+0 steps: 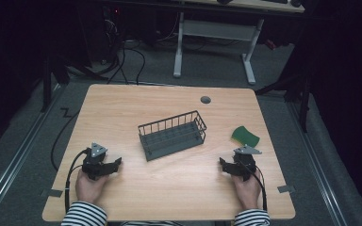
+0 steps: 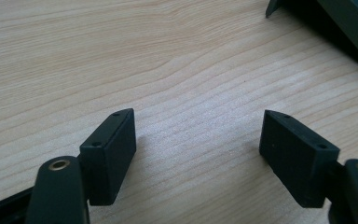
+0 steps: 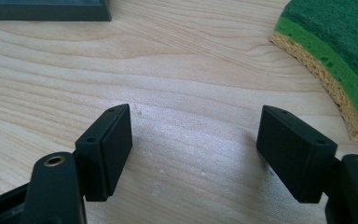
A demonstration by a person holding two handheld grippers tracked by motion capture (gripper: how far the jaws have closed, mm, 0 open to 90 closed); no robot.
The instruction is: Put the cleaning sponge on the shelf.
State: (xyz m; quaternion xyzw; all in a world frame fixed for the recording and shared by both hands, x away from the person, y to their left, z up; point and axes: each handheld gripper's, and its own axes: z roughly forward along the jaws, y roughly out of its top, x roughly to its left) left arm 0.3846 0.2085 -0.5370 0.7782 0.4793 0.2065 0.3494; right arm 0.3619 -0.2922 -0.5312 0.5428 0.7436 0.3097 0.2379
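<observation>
A dark wire basket (image 1: 172, 135) stands at the middle of the wooden table (image 1: 169, 188), with nothing in it. A green sponge (image 1: 245, 135) with a yellow underside lies to its right. My left gripper (image 1: 114, 165) rests low on the table at the front left, open, with bare wood between its jaws (image 2: 198, 135). My right gripper (image 1: 226, 165) rests at the front right, open too (image 3: 193, 133). In the right gripper view the sponge (image 3: 335, 56) lies just ahead and to the right of the jaws, apart from them. A basket corner (image 2: 335, 23) shows at the top right of the left gripper view.
A grey cable grommet (image 1: 205, 100) is set in the table near its far edge. Behind the table stands a white desk frame (image 1: 214, 42) among floor cables. A person's hands in striped sleeves (image 1: 85, 214) hold both grippers near the front edge.
</observation>
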